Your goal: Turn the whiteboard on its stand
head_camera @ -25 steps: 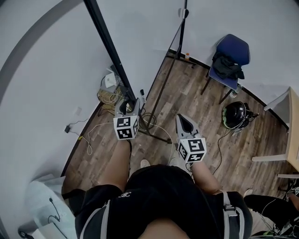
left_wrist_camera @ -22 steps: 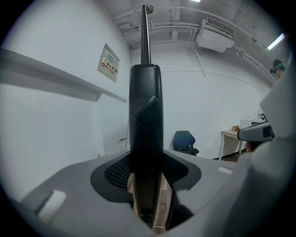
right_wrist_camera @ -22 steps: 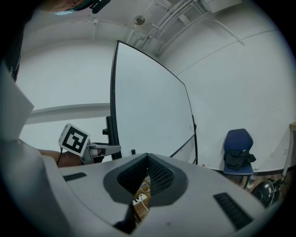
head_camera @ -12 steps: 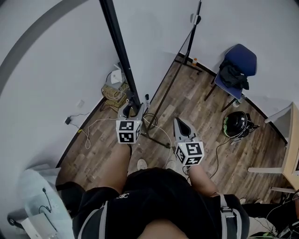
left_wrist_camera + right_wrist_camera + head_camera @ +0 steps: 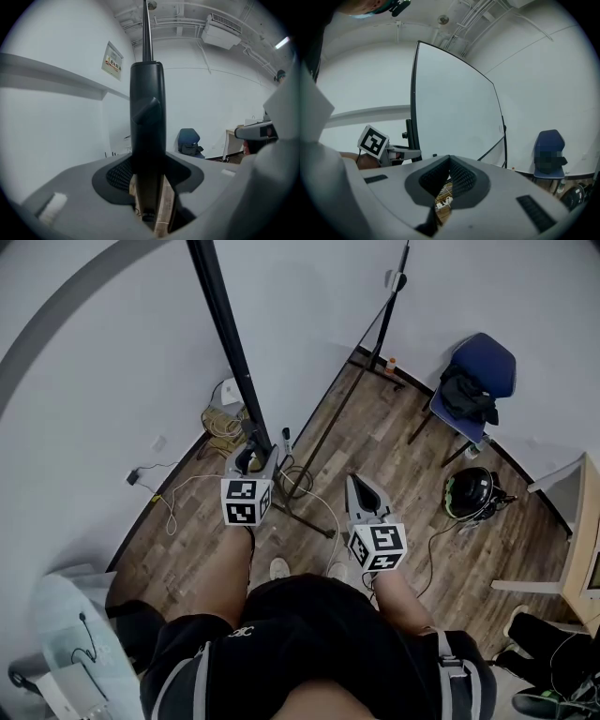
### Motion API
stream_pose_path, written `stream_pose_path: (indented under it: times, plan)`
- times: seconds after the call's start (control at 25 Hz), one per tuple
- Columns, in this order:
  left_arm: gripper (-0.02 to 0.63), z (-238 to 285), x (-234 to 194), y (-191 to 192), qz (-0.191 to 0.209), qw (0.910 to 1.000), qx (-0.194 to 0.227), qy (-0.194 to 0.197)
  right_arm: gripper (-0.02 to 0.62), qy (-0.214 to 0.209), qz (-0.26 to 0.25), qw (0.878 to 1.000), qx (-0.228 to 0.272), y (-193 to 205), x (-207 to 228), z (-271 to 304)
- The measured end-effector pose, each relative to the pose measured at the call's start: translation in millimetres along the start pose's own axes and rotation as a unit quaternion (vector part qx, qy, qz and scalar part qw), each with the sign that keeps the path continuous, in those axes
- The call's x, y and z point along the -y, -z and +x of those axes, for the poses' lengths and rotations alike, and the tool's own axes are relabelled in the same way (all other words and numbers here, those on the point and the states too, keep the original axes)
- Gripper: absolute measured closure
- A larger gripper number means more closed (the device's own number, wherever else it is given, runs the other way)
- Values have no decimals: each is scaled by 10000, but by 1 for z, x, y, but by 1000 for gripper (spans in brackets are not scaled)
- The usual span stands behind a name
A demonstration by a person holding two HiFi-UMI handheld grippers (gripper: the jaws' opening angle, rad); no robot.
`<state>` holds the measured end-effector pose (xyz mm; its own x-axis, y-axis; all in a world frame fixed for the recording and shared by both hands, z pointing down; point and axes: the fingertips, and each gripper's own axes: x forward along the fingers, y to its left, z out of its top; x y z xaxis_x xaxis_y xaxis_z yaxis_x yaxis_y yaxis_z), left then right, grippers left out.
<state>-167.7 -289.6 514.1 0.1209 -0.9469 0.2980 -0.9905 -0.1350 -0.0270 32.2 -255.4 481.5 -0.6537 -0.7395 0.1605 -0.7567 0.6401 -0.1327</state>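
Since the last frame, the left tongs and the black metal frame bar of the tall white whiteboard are drifting leftward. The left tongs are clenching that bar low down. The right tongs are pinched together, empty. We are gripping firmly, swinging slowly and minding the loose floor cables.

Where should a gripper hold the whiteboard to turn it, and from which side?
Probably the black side frame of the whiteboard: a narrow upright bar that fits between jaws, approached edge-on from the person's side, as the left gripper grips it.
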Motion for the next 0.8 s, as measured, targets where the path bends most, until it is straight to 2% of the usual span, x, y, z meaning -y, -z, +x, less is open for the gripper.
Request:
stream_pose_path:
  times: [0.28, 0.8]
  plan:
    - [410, -17, -25, 7, -55, 9999, -3, -93, 591, -23, 13, 10000, -66, 3, 0, 5]
    - [411, -60, -70, 20, -230, 9992, 154, -299, 591, -635, -148, 9978, -151, 4, -43, 34]
